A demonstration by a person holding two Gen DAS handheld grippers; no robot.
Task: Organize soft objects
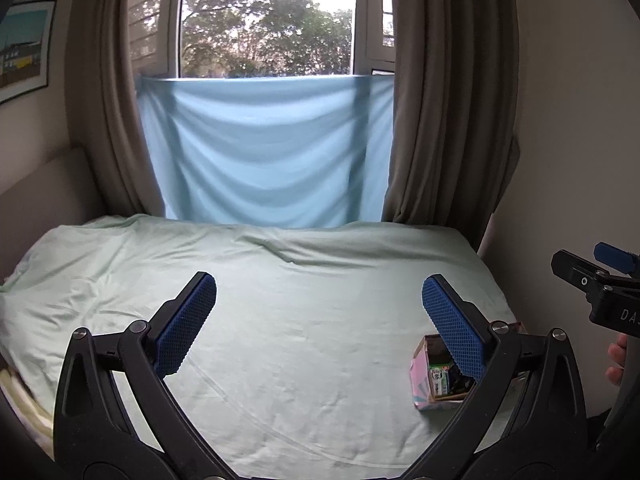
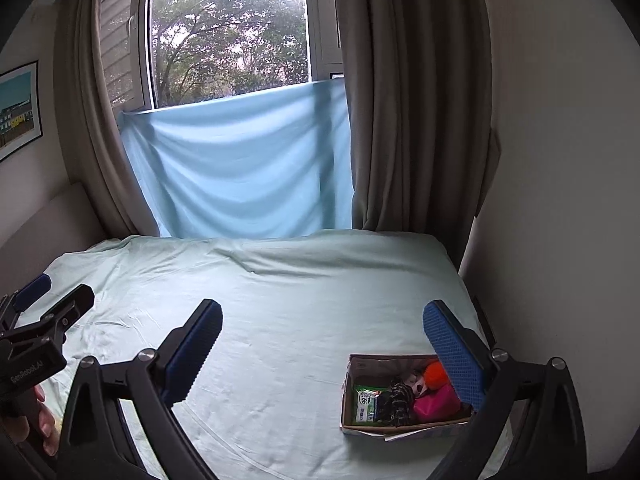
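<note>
Both grippers, left [image 1: 319,304] and right [image 2: 322,330], hover level over the bed [image 2: 280,304], jaws wide and holding nothing. Bare sheet runs ahead to the curtains [image 2: 420,120]. Near the bed's right edge sits the box [image 2: 347,396] with a wipes pack [image 2: 366,404], pink pouch [image 2: 436,404] and orange ball [image 2: 434,372]. "GenRobot.AI" marks the left gripper's body.

Box [image 2: 404,394] on bed [image 2: 280,320] near right edge, wipes pack [image 2: 366,402] inside left; window [image 2: 228,36] behind bed.
</note>
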